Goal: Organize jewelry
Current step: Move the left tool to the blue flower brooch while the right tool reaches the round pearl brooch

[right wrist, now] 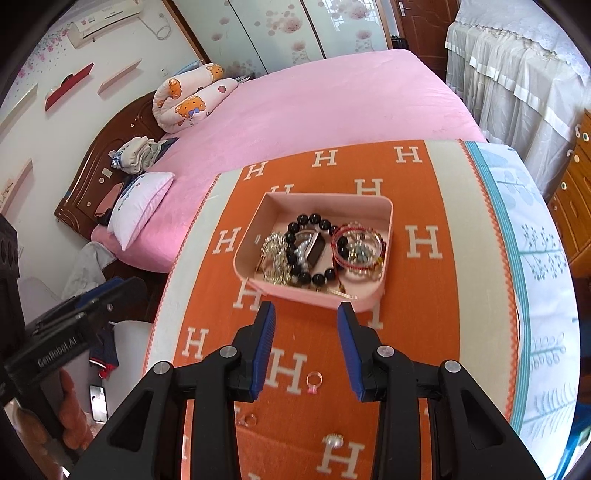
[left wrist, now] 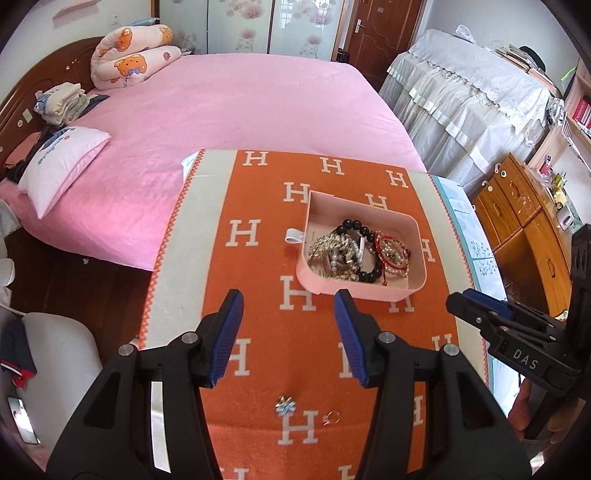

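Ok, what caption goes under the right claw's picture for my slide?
Open right claw above an orange H-patterned cloth, facing a pink tray heaped with bracelets, with a pink-stoned ring loose on the cloth.

pink bed [left wrist: 229, 96] | carved wooden headboard [right wrist: 92, 173] | floral wardrobe doors [right wrist: 280, 26] | wooden dresser [left wrist: 524, 221]

White "H" letters repeat across orange cloth [left wrist: 266, 302] under pink tray, readable in both wrist views. "DAS" in pale letters on black body of right gripper [left wrist: 476, 306], seen from left wrist view. "GenRobot.AI" on black body of left gripper [right wrist: 79, 302], seen from right wrist view. Print on white pillow [left wrist: 59, 162] unreadable.
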Demonstrator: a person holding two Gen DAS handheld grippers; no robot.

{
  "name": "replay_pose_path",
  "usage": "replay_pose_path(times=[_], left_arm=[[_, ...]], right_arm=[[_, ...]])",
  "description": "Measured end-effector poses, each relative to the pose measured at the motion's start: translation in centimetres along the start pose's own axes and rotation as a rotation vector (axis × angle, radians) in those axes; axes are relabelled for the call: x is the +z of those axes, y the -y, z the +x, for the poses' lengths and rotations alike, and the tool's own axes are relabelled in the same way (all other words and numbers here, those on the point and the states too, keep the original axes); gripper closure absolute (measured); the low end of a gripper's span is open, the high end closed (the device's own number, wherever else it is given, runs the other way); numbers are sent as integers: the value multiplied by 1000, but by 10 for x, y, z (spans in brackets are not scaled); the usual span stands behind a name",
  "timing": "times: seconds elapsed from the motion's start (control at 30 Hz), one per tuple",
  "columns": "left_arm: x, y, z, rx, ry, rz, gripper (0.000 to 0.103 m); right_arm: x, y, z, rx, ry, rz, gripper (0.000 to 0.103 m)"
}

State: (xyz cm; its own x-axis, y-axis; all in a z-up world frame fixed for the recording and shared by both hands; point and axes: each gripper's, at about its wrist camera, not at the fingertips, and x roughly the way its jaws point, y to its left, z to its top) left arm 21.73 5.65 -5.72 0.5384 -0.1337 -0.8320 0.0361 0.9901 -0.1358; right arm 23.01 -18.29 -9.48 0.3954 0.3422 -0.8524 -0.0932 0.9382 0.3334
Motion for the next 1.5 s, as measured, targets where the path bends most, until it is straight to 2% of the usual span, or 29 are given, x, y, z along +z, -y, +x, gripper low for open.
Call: replay_pose_path(times=[0.23, 0.5, 0.87, 1.27, 1.5], left_arm=[[-23, -14, -12, 8, -14, 4, 55], [-52, -15, -5, -3, -56, 19, 55], [-100, -5, 29, -24, -106, 35, 55], [-132, -19, 82, -12, -182, -34, 55], [-139, -7, 100, 6, -193, -22, 55]], right_arm=[[-27, 0, -16, -11, 2, 11, 68], [-58, 5, -22, -35, -14, 9, 68], [-105, 18, -1, -113, -62, -31, 68], [-157, 22, 37, -111, -126, -91, 68], [-169, 30, 41, -97, -96, -54, 68]])
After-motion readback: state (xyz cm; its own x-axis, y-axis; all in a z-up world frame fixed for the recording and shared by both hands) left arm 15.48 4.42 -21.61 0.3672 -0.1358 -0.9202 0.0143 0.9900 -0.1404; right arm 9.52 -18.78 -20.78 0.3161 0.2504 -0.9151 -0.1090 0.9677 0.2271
